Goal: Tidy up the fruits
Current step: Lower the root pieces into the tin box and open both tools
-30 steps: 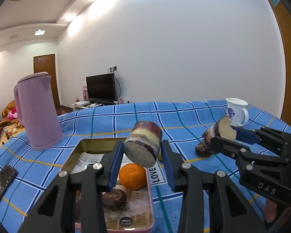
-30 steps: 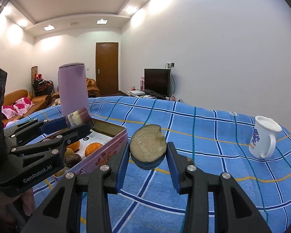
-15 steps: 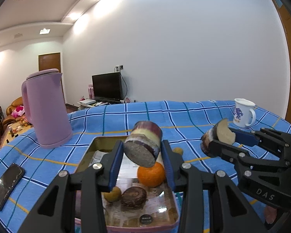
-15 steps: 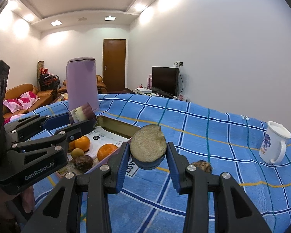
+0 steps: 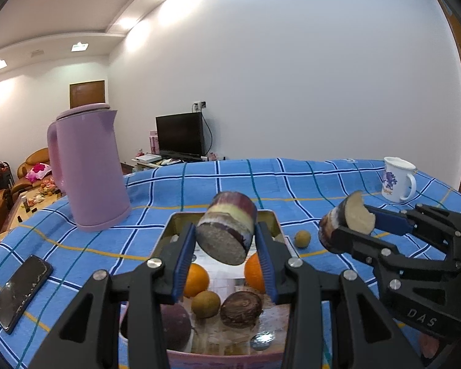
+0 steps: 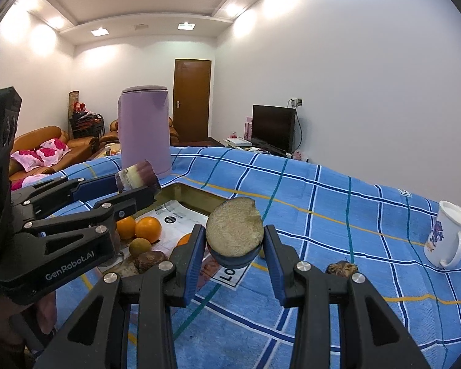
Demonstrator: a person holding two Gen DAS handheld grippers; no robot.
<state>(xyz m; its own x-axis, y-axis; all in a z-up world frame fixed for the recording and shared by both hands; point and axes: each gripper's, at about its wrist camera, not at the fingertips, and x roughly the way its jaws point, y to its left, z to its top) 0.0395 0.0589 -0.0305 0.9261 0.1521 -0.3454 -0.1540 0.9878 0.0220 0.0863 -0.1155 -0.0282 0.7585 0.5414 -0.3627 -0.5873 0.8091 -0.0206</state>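
Left tongs grip a short purple cane with a rough cut face; right tongs grip another fibrous stub, above the metal tin.

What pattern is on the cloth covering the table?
The tablecloth is blue, checked with white, dark blue, teal and yellow lines; the right wrist view shows it best.

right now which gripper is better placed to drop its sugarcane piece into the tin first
Left. The left gripper holds its sugarcane piece directly above the open tin. The right gripper holds its piece beside the tin, over the blue cloth.
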